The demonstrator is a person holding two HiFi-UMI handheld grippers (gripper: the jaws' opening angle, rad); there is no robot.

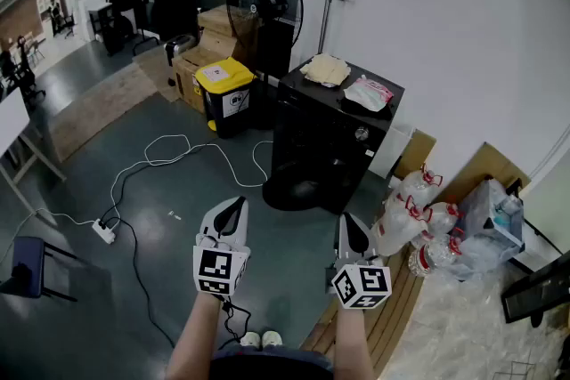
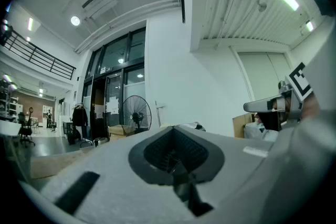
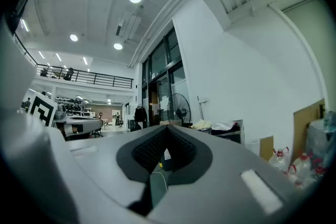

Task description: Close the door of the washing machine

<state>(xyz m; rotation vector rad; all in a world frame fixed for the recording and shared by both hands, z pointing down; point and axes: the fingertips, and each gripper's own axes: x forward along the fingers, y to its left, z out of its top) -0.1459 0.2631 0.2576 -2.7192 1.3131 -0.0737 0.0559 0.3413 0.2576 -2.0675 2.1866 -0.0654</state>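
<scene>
The black washing machine stands against the white wall, with a yellow cloth and a plastic bag on its top. Its round door hangs open low at the front, swung out over the floor. Both grippers are held level some way short of the machine, apart from it. My left gripper is shut and holds nothing. To its right, my right gripper also looks shut and empty. The machine shows small and far off in the right gripper view.
A yellow-lidded bin, cardboard boxes and a standing fan are left of the machine. White and black cables and a power strip lie on the floor. Plastic bottles and wooden boards crowd the right.
</scene>
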